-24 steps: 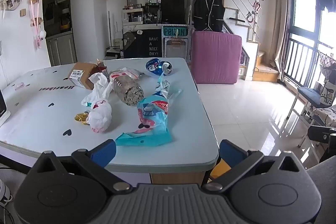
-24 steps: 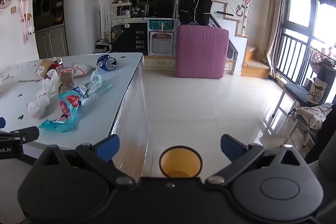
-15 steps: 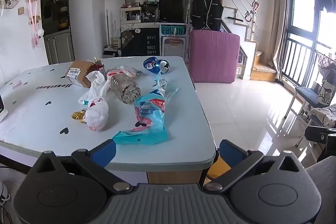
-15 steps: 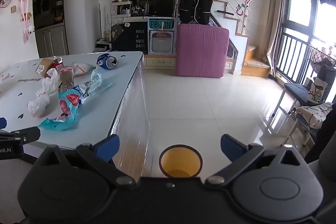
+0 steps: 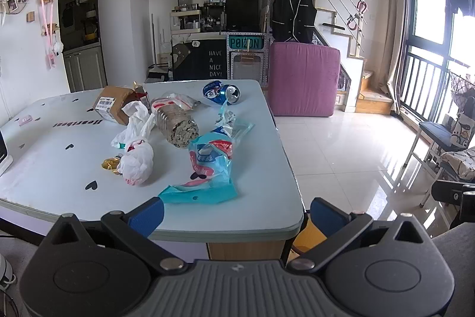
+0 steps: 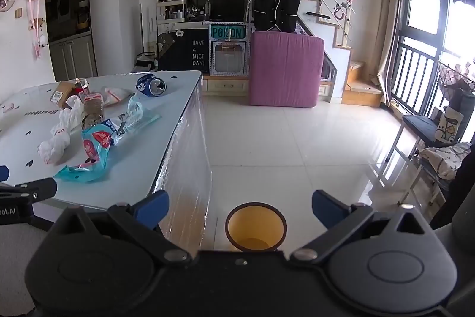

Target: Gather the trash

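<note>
Trash lies on the pale blue table (image 5: 261, 168): a blue plastic wrapper (image 5: 207, 168), a white plastic bag (image 5: 136, 162), a clear bottle (image 5: 176, 124), a crushed blue can (image 5: 221, 92) and a cardboard box (image 5: 111, 103). My left gripper (image 5: 236, 214) is open and empty at the table's near edge, just short of the wrapper. My right gripper (image 6: 240, 205) is open and empty above the floor, over a yellow bin (image 6: 256, 226) beside the table. The wrapper (image 6: 92, 156) and can (image 6: 151, 86) also show in the right wrist view.
A purple mattress (image 5: 304, 80) leans by the stairs at the back. A chair (image 5: 439, 138) with cushions stands at the right by the window. White tiled floor (image 6: 282, 138) stretches right of the table. Gold wrappers (image 5: 110, 164) lie beside the white bag.
The left gripper has shifted slightly, so the table items sit a little left and lower in its view. The right gripper has barely moved. Both stay open.
</note>
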Available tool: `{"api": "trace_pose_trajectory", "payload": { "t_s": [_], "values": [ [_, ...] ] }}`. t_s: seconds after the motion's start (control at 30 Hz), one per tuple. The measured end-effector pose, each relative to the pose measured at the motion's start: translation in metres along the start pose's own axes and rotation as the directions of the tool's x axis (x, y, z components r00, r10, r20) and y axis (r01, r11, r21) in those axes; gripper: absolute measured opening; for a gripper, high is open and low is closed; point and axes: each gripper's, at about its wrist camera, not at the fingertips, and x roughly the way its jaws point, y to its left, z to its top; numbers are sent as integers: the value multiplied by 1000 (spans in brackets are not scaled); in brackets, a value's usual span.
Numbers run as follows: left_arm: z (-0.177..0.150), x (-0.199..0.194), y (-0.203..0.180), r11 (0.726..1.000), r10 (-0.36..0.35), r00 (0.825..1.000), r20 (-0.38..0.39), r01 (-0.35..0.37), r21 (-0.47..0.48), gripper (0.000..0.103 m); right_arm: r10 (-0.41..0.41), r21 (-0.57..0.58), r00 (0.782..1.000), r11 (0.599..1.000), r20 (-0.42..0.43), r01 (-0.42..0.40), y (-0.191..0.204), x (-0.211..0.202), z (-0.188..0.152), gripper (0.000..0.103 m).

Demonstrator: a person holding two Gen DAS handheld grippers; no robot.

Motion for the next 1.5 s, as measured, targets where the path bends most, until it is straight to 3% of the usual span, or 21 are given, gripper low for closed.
{"api": "trace_pose_trajectory", "payload": {
  "t_s": [1.5],
  "values": [
    [-2,0,-12,1000,-5,1000,-3,5,6,103,-6,12,1000,1000,-13,6,-4,3,0,103]
  ]
}}
